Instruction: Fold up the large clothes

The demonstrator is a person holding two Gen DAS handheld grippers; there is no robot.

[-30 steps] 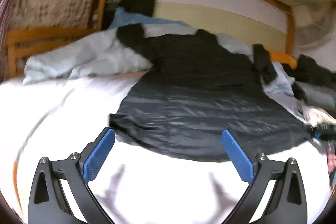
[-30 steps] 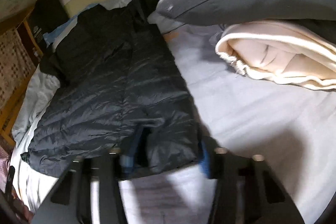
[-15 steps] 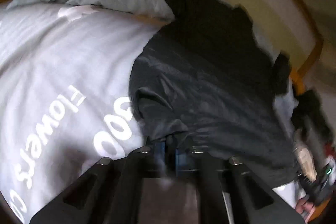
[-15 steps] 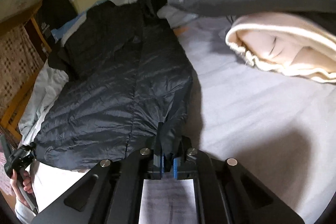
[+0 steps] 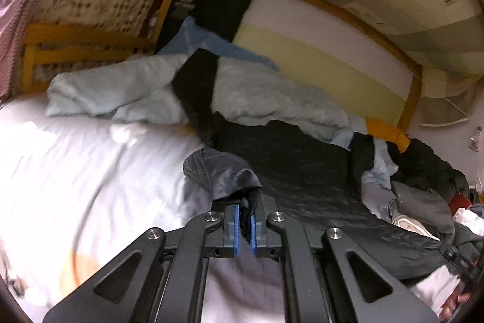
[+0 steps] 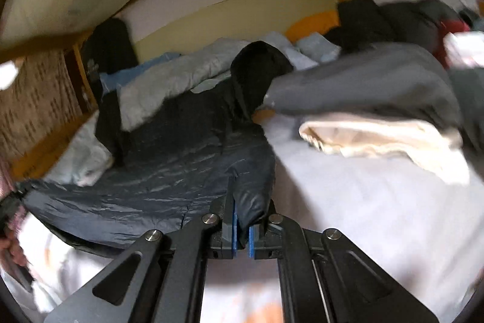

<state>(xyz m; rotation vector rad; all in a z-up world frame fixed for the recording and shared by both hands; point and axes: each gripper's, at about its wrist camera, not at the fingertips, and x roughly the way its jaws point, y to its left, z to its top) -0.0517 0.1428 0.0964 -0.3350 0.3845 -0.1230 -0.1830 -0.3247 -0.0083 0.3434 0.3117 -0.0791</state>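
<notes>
Our left tongs [image 5: 245,227] are clamped on one bottom corner of the dark puffer jacket [image 5: 302,171], and our right tongs [image 6: 241,235] pinch the other bottom corner, both blue pads closed on bunched cloth. The jacket lies spread on the bed [image 5: 75,171], hem toward us, hood [image 6: 257,74] and collar at the far end.

To do this fold well, we judge both corners should rise level and travel together toward the collar, so the hem lands straight and the slippery shell does not slide out of either grip.

Outward from the jacket there is clutter. A pale blue duvet [image 5: 272,99] is heaped along the far side and overlaps the jacket's shoulder area; one sleeve [image 5: 196,87] lies up across it. On the right, a grey garment [image 6: 363,87] with a cream lining [image 6: 378,138] sits just beside the jacket's edge and hood, so it could snag the fold there. A second dark garment [image 5: 208,8] hangs against the wooden bed frame [image 5: 78,41].
</notes>
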